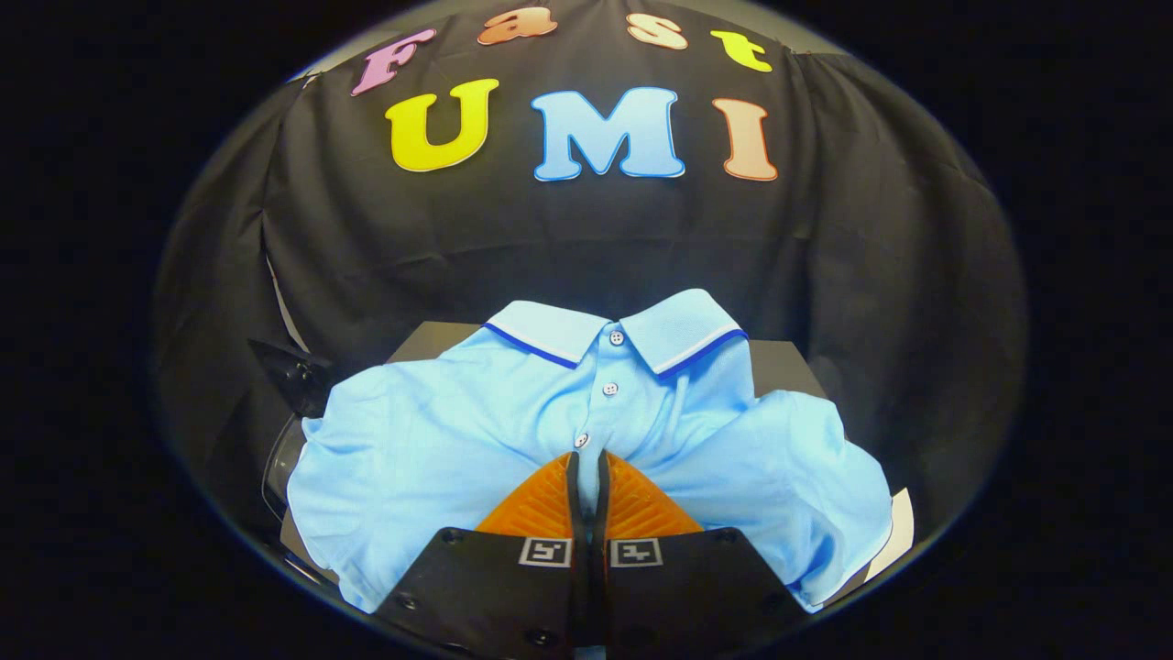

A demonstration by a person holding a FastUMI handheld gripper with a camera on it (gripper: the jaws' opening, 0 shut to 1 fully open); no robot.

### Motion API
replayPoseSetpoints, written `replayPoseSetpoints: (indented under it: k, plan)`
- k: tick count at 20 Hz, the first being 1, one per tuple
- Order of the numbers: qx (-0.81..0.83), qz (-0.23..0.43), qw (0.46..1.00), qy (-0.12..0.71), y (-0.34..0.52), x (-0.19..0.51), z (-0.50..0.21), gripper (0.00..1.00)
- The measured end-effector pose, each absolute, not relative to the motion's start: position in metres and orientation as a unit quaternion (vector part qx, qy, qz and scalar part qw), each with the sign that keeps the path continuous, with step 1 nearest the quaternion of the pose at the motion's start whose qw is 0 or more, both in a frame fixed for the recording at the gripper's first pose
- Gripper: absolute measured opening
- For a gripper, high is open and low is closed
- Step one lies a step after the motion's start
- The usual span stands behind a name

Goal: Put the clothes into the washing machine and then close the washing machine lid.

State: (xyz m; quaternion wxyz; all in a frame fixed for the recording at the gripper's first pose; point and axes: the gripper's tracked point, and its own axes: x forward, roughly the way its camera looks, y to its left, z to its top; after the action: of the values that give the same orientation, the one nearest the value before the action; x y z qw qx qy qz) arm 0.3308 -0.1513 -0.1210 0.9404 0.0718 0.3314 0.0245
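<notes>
- A light blue polo shirt (440, 440) is seen spread out, front up, over a dark surface (779, 362) whose far corners show beyond the collar.
- The collar (616, 332) is laid flat and is edged with a white and a dark blue stripe; three white buttons (609, 389) are seen down the placket.
- No brand mark or readable writing can be made out on the shirt.
- The claw (587, 472) is seen just below the lowest button, its two fingers (536, 504) drawn almost together, with only a thin slit left between them.
- A narrow fold of the blue cloth is seen inside that slit, pressed from both sides, so the shirt is gripped at the placket.
- Two small square black-and-white coded markers (546, 551) are fixed on the claw's body, one on each side of the slit; no words can be read on them.
- At the left of the shirt, part of a clear, rounded rim (278, 463) and a dark pointed part (293, 371) are seen; what they belong to cannot be told, and nothing inside can be made out.
- A pale edge (901, 522) is seen past the right sleeve.
- The booth's black cloth wall (871, 275) is hung behind everything.
</notes>
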Motion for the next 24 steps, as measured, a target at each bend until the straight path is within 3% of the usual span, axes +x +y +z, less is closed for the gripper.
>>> replayPoseSetpoints:
  k: [9,18,24]
  plan:
    - [0.188,0.047,0.948,0.252,-0.146,0.327,-0.074,0.01]
    - [0.168,0.080,0.974,0.127,-0.119,0.327,0.029,0.01]
    - [0.169,0.109,0.973,0.110,-0.085,0.331,0.059,0.01]
